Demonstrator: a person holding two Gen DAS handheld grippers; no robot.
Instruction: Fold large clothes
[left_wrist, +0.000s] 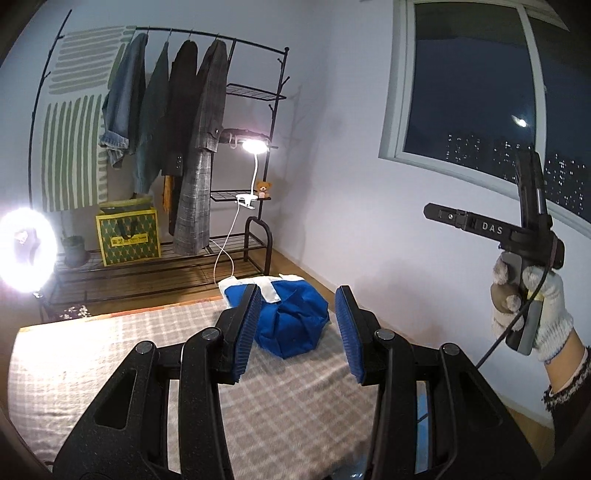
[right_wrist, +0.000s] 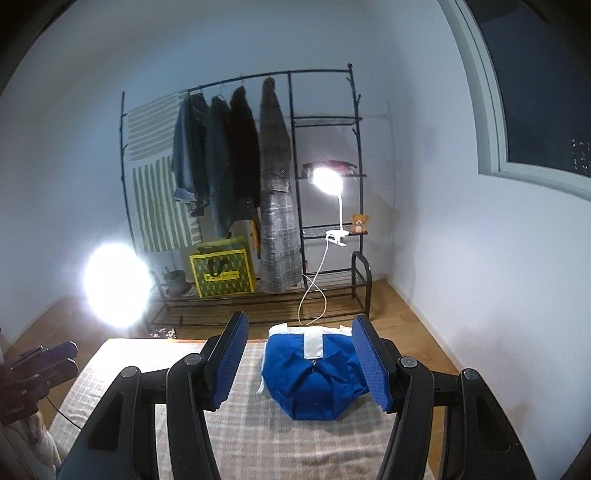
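A blue garment with white trim (left_wrist: 291, 314) lies folded into a compact bundle at the far end of a checked cloth (left_wrist: 110, 362). It also shows in the right wrist view (right_wrist: 314, 380). My left gripper (left_wrist: 297, 332) is open and empty, held above the cloth short of the garment. My right gripper (right_wrist: 301, 363) is open and empty, raised above the cloth with the garment between its fingers in view. In the left wrist view the right gripper's body (left_wrist: 532, 229) is held up high at the right in a gloved hand (left_wrist: 546, 310).
A black clothes rack (right_wrist: 240, 184) with hanging coats, a yellow-green bag (right_wrist: 223, 271) and a clip lamp (right_wrist: 327, 181) stands against the far wall. A bright ring light (right_wrist: 114, 286) is at the left. A window (left_wrist: 480, 92) is on the right wall. Wooden floor surrounds the cloth.
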